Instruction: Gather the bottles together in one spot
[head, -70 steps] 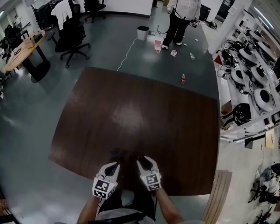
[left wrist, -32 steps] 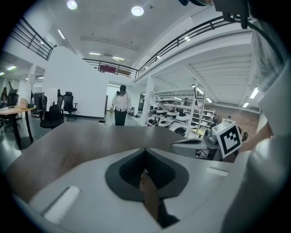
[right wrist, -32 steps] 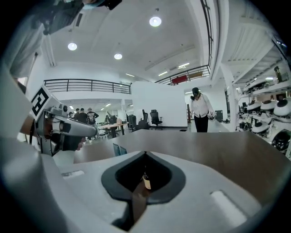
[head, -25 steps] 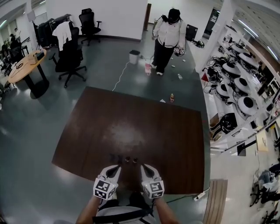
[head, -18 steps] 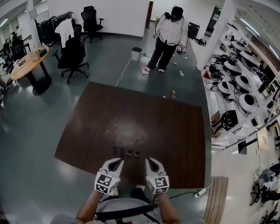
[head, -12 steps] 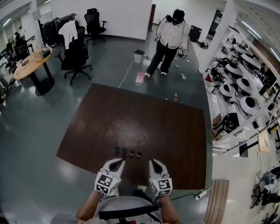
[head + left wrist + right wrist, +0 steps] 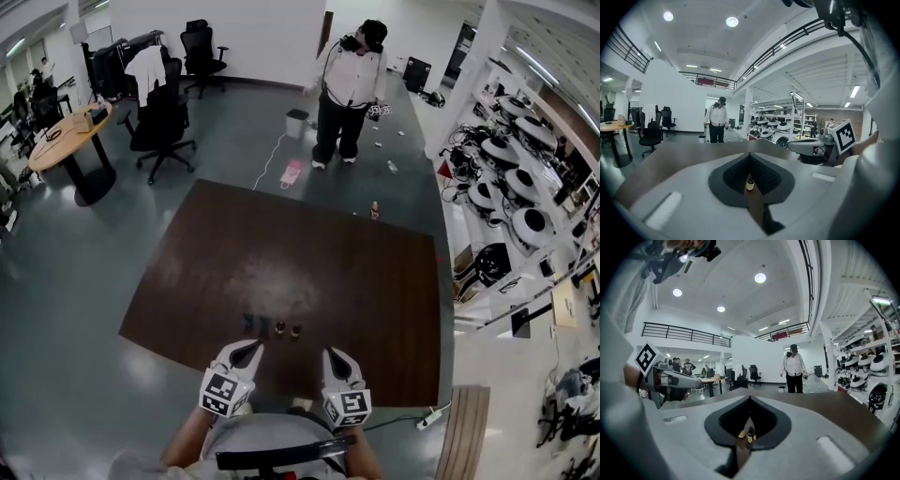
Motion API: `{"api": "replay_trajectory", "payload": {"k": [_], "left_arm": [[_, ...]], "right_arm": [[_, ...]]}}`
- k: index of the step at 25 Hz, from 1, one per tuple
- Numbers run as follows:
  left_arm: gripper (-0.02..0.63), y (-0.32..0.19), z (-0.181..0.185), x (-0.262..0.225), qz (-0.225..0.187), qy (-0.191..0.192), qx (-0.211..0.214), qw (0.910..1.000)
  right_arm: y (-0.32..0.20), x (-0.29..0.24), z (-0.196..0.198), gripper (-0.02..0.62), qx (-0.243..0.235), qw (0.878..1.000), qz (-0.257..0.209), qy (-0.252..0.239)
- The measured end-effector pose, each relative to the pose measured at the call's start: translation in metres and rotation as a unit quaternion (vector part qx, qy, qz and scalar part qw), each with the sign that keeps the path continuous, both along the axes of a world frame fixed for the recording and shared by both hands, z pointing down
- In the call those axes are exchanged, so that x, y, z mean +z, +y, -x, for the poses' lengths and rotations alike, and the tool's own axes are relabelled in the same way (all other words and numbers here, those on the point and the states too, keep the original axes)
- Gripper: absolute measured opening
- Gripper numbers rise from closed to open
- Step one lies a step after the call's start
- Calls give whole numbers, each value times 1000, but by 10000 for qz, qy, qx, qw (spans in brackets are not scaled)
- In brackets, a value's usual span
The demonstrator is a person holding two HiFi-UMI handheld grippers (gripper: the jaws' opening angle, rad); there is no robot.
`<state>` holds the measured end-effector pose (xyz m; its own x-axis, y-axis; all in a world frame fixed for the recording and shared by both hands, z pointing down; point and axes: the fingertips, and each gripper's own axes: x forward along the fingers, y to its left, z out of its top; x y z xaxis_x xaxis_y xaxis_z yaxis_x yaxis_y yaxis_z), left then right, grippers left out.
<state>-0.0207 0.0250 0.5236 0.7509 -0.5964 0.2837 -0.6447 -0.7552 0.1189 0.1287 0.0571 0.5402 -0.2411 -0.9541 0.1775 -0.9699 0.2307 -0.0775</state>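
Several small bottles stand in a short row near the front edge of the dark brown table (image 7: 356,272): two dark ones (image 7: 255,324) on the left and two amber ones (image 7: 288,329) on the right. My left gripper (image 7: 251,348) and right gripper (image 7: 330,355) hover side by side just short of the row, touching none of them. Both have their jaws shut with nothing in them. Past the closed jaws of the left gripper (image 7: 750,154), one amber bottle (image 7: 749,183) shows. Two bottles (image 7: 746,433) show beyond the closed right gripper (image 7: 750,399).
A person (image 7: 347,84) stands on the floor beyond the table's far edge. A pink item (image 7: 291,173), a bin (image 7: 296,122) and a lone small bottle (image 7: 375,210) are on the floor there. Office chairs (image 7: 159,112) stand at the left, equipment shelves (image 7: 511,159) at the right.
Both grippers have drawn back a little from the bottle row and spread slightly apart. The person beyond the table has shifted, and the pink item has slid along the floor.
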Motion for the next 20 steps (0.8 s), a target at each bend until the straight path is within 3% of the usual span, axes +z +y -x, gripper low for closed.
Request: {"api": "replay_trajectory", "payload": {"k": [20], "left_arm": [[-2,-13,6,-4,-26,-20,-119,9999]], "right_arm": [[-17,-2,11,2,-222,9997,-22,67]]}}
